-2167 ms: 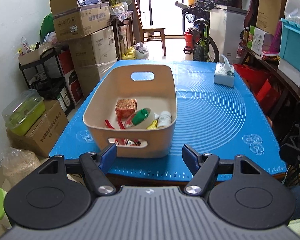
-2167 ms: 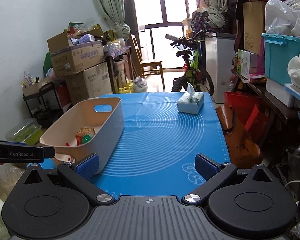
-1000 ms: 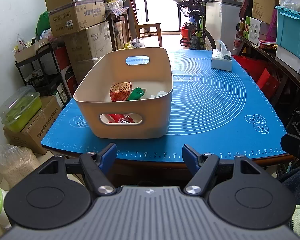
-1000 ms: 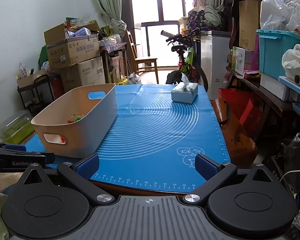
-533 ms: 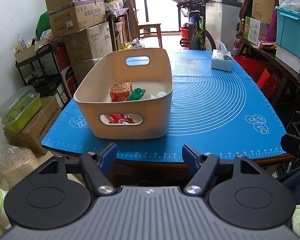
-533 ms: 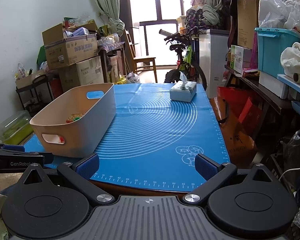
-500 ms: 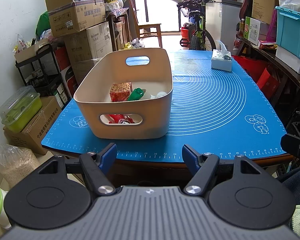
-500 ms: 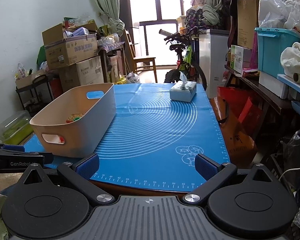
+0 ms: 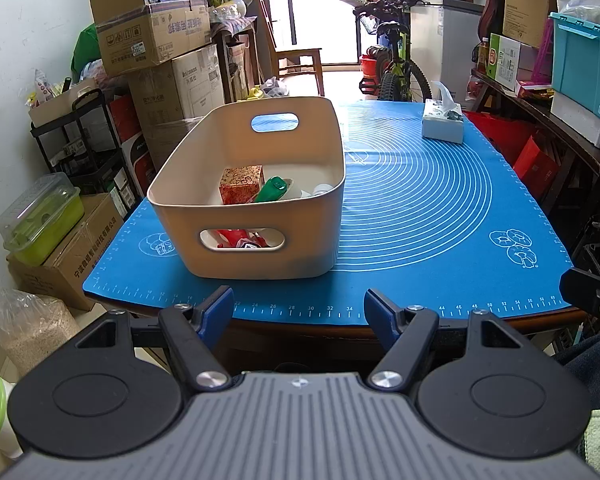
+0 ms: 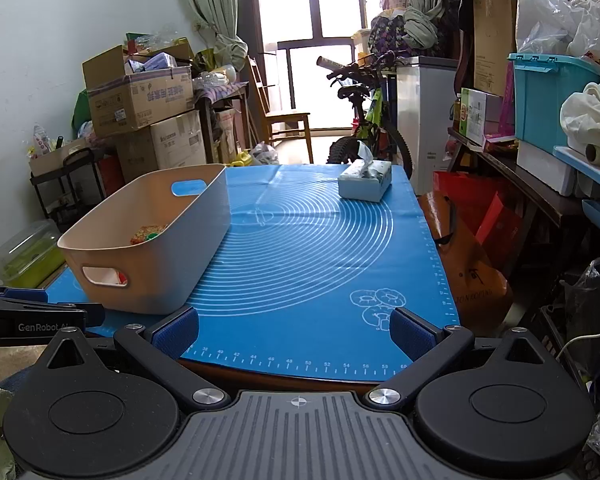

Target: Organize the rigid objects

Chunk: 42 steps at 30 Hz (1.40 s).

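A beige plastic bin stands on the left of the blue mat; it also shows in the right wrist view. Inside lie a red patterned box, a green-capped item, a white bottle and red items seen through the handle slot. My left gripper is open and empty, held off the table's near edge in front of the bin. My right gripper is open and empty, at the near edge right of the bin.
A tissue box sits at the far right of the mat, also in the right wrist view. Cardboard boxes and a shelf stand left of the table; a bicycle stands behind it; crates and bags line the right.
Both grippers have pulled back from over the table to just off its near edge and lowered. They have held still for the last half second. The bin's contents are unchanged.
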Motion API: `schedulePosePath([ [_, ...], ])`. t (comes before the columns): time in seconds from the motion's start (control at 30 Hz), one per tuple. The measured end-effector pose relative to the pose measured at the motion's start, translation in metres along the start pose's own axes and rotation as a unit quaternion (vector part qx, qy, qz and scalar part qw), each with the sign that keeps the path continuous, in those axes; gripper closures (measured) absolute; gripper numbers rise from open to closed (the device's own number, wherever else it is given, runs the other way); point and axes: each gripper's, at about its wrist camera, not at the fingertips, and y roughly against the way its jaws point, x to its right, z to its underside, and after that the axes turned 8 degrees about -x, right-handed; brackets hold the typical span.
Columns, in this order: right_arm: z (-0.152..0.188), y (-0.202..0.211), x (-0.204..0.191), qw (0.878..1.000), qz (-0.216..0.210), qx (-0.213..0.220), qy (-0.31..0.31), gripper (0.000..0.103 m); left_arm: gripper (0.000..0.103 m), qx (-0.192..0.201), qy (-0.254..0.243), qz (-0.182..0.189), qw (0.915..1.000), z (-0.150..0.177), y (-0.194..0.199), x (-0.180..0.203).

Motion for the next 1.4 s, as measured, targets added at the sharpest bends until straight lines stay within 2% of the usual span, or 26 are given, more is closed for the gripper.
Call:
schedulePosePath([
  [1.4,0.0079,-0.0055,-0.0009,1.0,0.001,-0.009,0.003,0.002,0.03,0.002,-0.002,-0.001,1.0,-0.001,0.0009,0.0012],
])
